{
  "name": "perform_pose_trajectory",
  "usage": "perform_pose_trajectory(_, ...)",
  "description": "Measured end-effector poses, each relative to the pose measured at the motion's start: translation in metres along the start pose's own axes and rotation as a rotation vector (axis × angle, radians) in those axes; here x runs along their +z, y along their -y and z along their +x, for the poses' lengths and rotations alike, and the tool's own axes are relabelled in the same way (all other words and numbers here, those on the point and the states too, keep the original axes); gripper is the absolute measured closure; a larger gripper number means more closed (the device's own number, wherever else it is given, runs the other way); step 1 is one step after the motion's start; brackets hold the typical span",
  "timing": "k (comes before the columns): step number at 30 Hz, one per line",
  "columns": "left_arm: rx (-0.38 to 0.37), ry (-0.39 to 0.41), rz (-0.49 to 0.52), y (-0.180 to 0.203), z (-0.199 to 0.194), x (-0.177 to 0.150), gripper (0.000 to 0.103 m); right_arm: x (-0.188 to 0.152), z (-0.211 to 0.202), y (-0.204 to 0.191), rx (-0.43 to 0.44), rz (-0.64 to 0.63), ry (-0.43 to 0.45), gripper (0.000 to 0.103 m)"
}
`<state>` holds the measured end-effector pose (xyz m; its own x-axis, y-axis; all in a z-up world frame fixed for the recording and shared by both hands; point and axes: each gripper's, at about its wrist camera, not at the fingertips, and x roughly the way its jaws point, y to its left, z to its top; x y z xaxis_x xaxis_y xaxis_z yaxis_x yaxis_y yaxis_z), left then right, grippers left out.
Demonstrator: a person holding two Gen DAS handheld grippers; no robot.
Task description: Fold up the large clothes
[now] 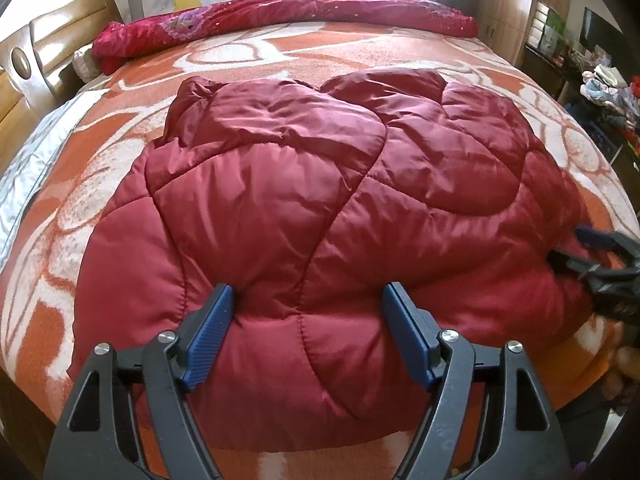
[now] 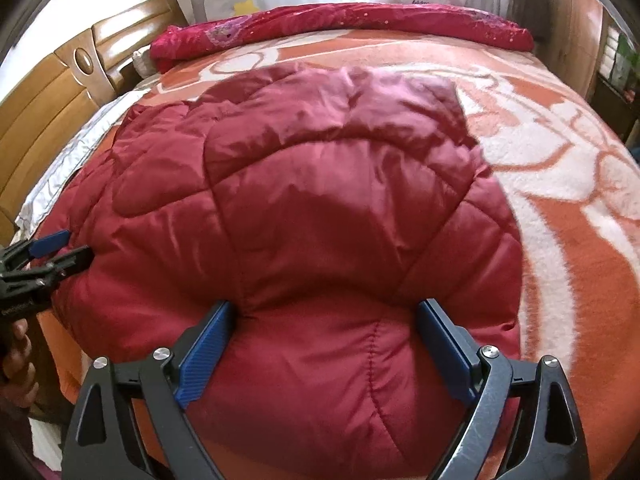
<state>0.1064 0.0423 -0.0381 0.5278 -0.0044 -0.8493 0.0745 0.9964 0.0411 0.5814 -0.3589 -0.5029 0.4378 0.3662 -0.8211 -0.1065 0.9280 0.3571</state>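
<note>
A dark red quilted puffer jacket (image 1: 320,184) lies folded on the bed; it also fills the right wrist view (image 2: 304,208). My left gripper (image 1: 308,300) has its blue pads set wide against the jacket's thick near edge, a bulge of fabric between them. My right gripper (image 2: 326,316) stands the same way on the near edge further right. Each gripper shows in the other's view: the right one at the jacket's right side (image 1: 600,260), the left one at its left side (image 2: 44,256).
The bed has an orange and white patterned blanket (image 1: 248,60). A rolled red floral quilt (image 1: 280,16) lies along the far side. A wooden headboard (image 1: 48,40) is at the left. Cluttered shelves (image 1: 600,92) stand at the right.
</note>
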Motion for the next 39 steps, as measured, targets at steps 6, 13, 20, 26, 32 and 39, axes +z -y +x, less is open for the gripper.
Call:
perform_pose_trajectory(6, 0.006, 0.000, 0.001, 0.003, 0.000, 0.001, 0.026, 0.020, -0.039, -0.026, 0.054, -0.053, 0.159, 0.023)
perform_pose_trajectory(13, 0.010, 0.002, 0.006, 0.005, 0.002, 0.001, 0.026, 0.013, 0.031, -0.029, 0.050, -0.068, 0.033, 0.021)
perform_pose_trajectory(20, 0.018, 0.009, 0.011, 0.005, 0.014, 0.002, 0.021, 0.009, 0.040, -0.029, 0.035, -0.081, 0.036, 0.020)
perform_pose_trajectory(26, 0.004, 0.004, 0.006, 0.001, 0.011, 0.003, 0.021, 0.011, 0.031, -0.031, 0.038, -0.070, 0.042, 0.020)
perform_pose_trajectory(32, -0.018, 0.012, -0.001, -0.004, -0.004, 0.000, 0.021, 0.007, 0.006, -0.029, 0.050, -0.058, 0.045, 0.020)
perform_pose_trajectory(39, -0.047, 0.031, -0.014, -0.010, -0.032, -0.017, 0.021, -0.010, -0.026, -0.025, 0.093, -0.068, 0.032, 0.018)
